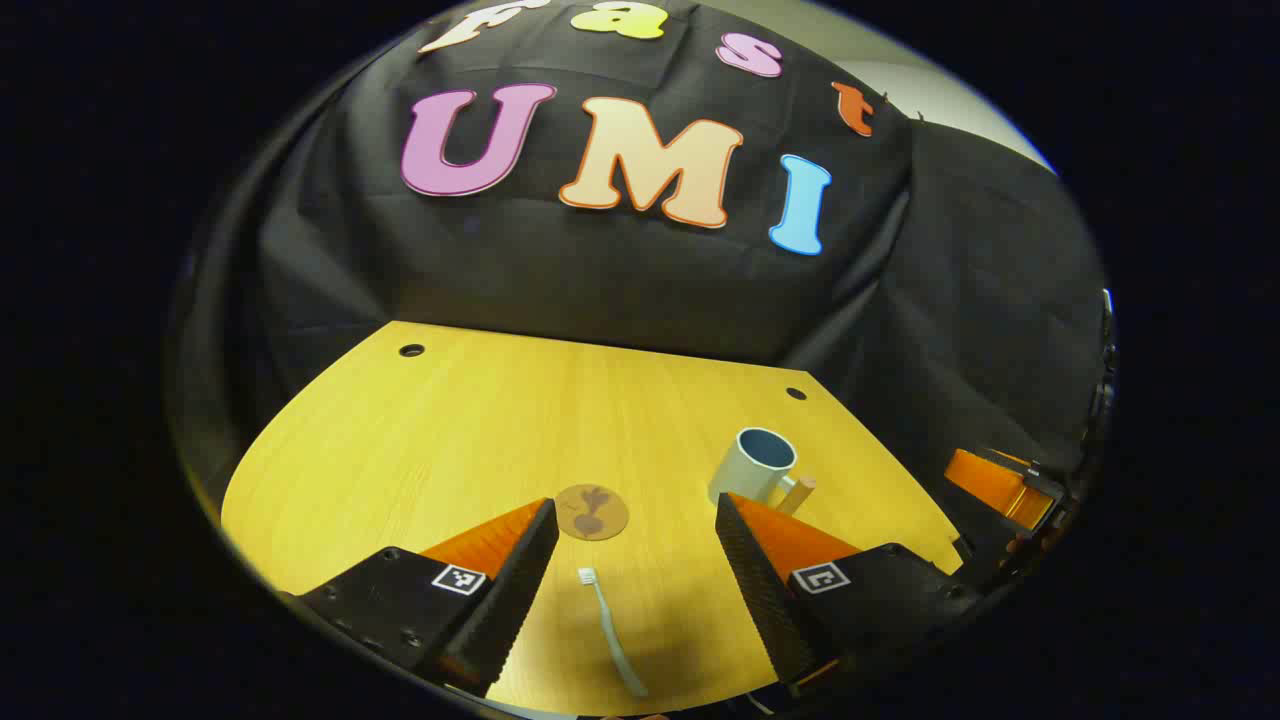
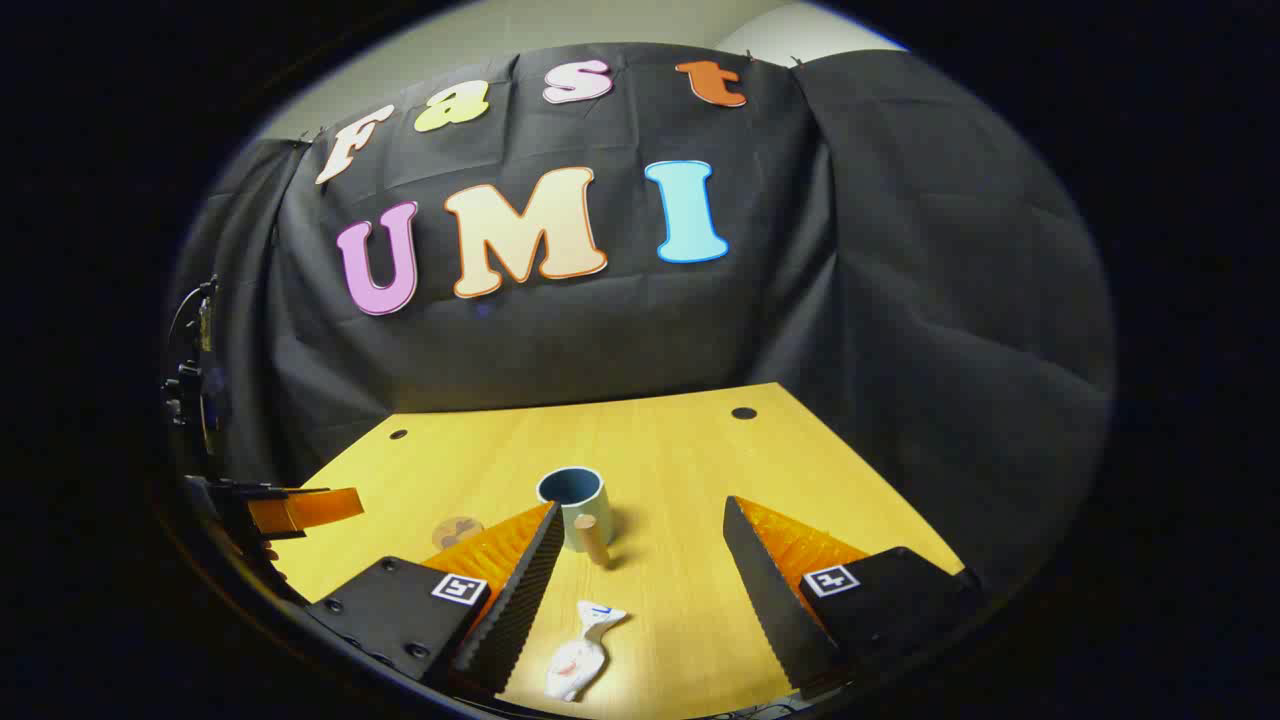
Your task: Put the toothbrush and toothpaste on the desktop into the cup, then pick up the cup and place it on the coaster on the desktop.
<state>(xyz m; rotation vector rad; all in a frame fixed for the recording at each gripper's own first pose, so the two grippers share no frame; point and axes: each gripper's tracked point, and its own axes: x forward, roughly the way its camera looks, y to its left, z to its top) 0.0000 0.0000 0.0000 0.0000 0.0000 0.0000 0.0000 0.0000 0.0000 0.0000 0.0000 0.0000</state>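
In the left gripper view a white toothbrush [image 1: 611, 628] lies on the wooden desktop [image 1: 480, 440] between the fingers of my open left gripper [image 1: 636, 520]. Just beyond it lies a round brown coaster [image 1: 591, 511]. A pale cup [image 1: 753, 465] with a wooden handle stands upright at the right. In the right gripper view a white toothpaste tube [image 2: 580, 653] lies on the desktop between the fingers of my open right gripper [image 2: 641, 520]. The cup [image 2: 577, 506] stands farther ahead, with the coaster [image 2: 457, 531] to its left.
The desktop has small round holes [image 1: 411, 350] near its back corners. Black cloth closes the back and sides. The right gripper [image 1: 1005, 490] appears at the right edge of the left gripper view, and the left gripper [image 2: 290, 510] at the left edge of the right gripper view.
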